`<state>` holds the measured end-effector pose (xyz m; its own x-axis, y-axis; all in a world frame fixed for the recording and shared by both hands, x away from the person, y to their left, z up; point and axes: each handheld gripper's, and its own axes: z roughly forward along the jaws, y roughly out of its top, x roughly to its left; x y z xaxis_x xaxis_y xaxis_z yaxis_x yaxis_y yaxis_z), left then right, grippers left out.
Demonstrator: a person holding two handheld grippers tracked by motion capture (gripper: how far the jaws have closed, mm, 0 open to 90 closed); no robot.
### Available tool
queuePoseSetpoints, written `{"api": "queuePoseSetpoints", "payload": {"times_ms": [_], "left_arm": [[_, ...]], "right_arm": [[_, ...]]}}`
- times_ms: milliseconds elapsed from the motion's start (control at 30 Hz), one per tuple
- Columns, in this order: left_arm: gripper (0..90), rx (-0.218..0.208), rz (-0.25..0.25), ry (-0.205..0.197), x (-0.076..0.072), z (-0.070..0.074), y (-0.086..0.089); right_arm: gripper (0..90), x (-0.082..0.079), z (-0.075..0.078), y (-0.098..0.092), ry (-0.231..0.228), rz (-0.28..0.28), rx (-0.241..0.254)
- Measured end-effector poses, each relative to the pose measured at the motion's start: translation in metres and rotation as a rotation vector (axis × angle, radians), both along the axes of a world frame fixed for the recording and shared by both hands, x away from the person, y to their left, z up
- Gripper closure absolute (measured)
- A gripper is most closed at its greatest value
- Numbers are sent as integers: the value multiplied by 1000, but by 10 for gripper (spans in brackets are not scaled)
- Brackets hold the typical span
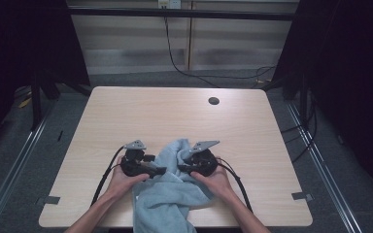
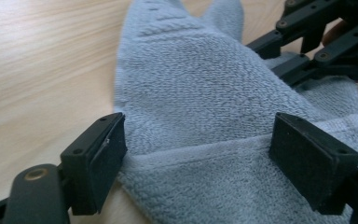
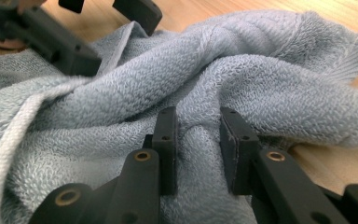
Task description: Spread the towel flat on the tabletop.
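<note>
Towel: a soft, pale blue terry-cloth towel is seen bunched near the front edge of the light wooden table, with one end hanging over that edge.
Handling: it is judged light, limp and grippy rather than slippery; nothing fragile is involved, but any lifted part will sag and drag the rest along.
Left gripper: the left gripper is held wide open, its jaws standing either side of a hemmed edge of the towel; nothing is clasped.
Right gripper: the right gripper is closed to a narrow gap on a raised fold of the towel, which is pinched between the jaws.
Where to take hold: the hemmed border is judged the firmest place, being thicker and less likely to slip out than a loose fold.
Edges: the overhanging end could pull the towel off the table if released.
Open room: the far half of the table is bare apart from a small round cable hole, so spreading away from the person is judged unobstructed.
</note>
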<state>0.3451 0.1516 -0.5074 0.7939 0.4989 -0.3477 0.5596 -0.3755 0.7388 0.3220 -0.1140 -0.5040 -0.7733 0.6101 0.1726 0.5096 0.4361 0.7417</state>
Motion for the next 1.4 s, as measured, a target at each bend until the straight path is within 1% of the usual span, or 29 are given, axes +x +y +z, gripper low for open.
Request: {"api": "queuePoseSetpoints", "payload": {"times_ms": [67, 100, 133, 167, 200, 233, 333, 367, 433, 500, 633, 700, 733, 800, 833, 900, 933, 967, 1000, 1033, 1100, 1133, 1167, 1200, 1233, 1267, 1300, 1367, 1400], "left_arm": [[225, 21, -13, -22, -3, 0, -5], [225, 31, -36, -29, -4, -1, -7], [287, 32, -56, -41, -7, -1, -10], [491, 28, -81, -42, -8, -2, -12], [491, 21, -107, -31, -10, -2, -13], [586, 8, -124, -26, -12, -2, -14], [732, -1, -133, -15, -11, -2, -12], [746, 4, -130, -16, -11, -1, -11], [757, 19, -120, -45, -13, 3, -9], [770, 14, -101, -67, -14, 9, -5], [772, -50, -43, -95, -12, 26, 15], [773, -68, -11, -119, -12, 34, 26], [773, -83, 1, -128, -12, 39, 32], [775, -121, 35, -145, -12, 48, 43], [776, -127, 50, -157, -12, 53, 48], [777, -146, 72, -177, -11, 62, 56], [777, -165, 91, -196, -11, 69, 62], [777, -178, 104, -200, -10, 72, 64], [777, -179, 117, -216, -9, 78, 69], [778, -187, 142, -236, -7, 85, 74], [778, -198, 175, -253, -4, 94, 84], [778, -201, 204, -267, -1, 102, 91], [778, -207, 220, -276, 0, 107, 96], [779, -208, 237, -290, 2, 113, 102], [780, -203, 261, -308, 4, 119, 108], [780, -201, 281, -317, 7, 126, 114], [780, -217, 299, -326, 10, 134, 121], [781, -222, 322, -349, 17, 151, 125], [781, -203, 339, -389, 22, 171, 124]], "right_arm": [[702, 0, 0, 0, -3, -2, 1], [702, 0, 0, 0, -3, -2, 1], [702, 0, 0, 0, -3, -2, 3], [703, 0, 0, 1, -1, -3, 6], [703, 0, 0, 1, -1, -3, 6], [703, 0, 0, 1, -1, -3, 6], [705, 0, 1, 0, -2, -4, 5], [709, 0, 1, 0, -1, -7, 9], [715, 0, 3, -1, 1, -12, 8], [748, -1, 8, -6, -10, -29, 19], [784, -2, 19, -15, -39, -54, 43], [804, -2, 32, -29, -66, -93, 66], [804, -2, 32, -29, -66, -93, 66], [811, -2, 42, -38, -89, -130, 80], [815, -1, 53, -49, -114, -165, 92], [816, 0, 57, -53, -122, -179, 97], [817, 5, 74, -66, -151, -227, 106], [818, 6, 80, -70, -162, -245, 108], [818, 6, 80, -70, -162, -245, 108], [818, 9, 89, -76, -183, -266, 106], [820, 13, 107, -90, -222, -323, 114], [821, 18, 122, -104, -258, -375, 112], [821, 18, 122, -104, -258, -375, 112], [823, 23, 134, -117, -272, -421, 120], [823, 26, 140, -125, -278, -445, 125], [823, 26, 140, -125, -278, -445, 125], [824, 36, 156, -136, -296, -473, 135], [825, 46, 175, -137, -319, -480, 130], [825, 52, 185, -135, -332, -484, 127]]}}
